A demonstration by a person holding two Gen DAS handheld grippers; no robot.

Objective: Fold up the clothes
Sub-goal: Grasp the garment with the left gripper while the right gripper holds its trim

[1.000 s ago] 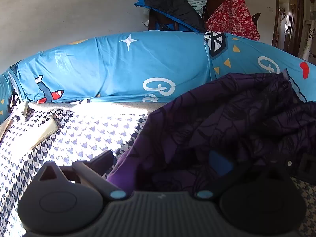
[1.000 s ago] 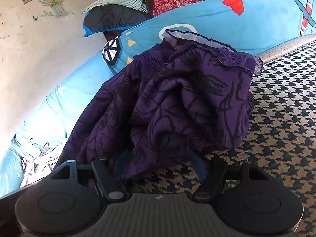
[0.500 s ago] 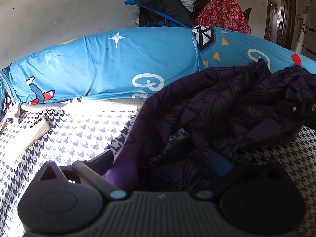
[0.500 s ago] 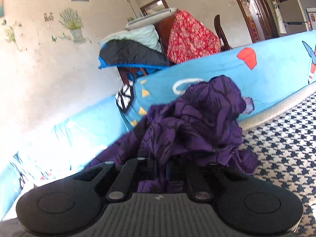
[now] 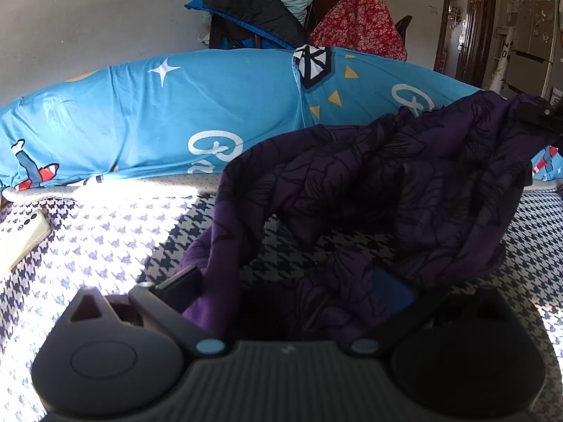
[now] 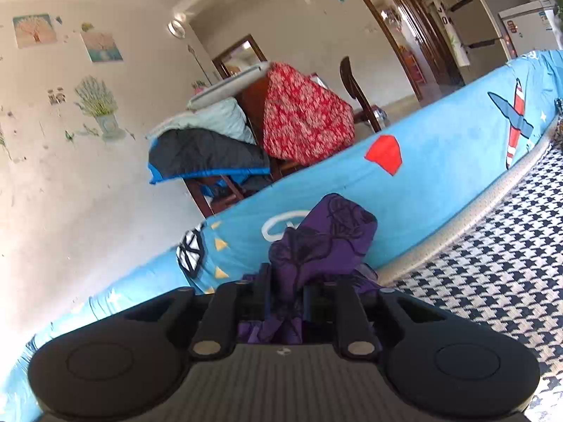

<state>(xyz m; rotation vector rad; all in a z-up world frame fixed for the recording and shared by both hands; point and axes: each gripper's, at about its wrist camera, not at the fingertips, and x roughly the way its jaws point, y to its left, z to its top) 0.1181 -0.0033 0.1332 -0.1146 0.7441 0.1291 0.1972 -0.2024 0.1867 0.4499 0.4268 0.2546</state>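
A dark purple garment [image 5: 369, 183] with a black flower print hangs in a sagging arc over the houndstooth cover [image 5: 105, 239]. In the left wrist view its right end is held up by my right gripper [image 5: 538, 114] at the far right. Its left end droops down between the wide-apart fingers of my left gripper [image 5: 281, 281], which stands open low over the cover. In the right wrist view my right gripper [image 6: 286, 281] is shut on a bunched fold of the garment [image 6: 327, 232], raised above the cover.
A long blue printed bolster [image 5: 140, 123] runs along the far edge of the cover. A pale phone [image 5: 21, 235] lies at the left. Behind the bolster stands a chair piled with clothes [image 5: 267, 3]. A doorway [image 5: 464, 24] is at the back right.
My right gripper closed on the garment and rose, pulling it up off the cover into a hanging arc. My left gripper stayed low and open.
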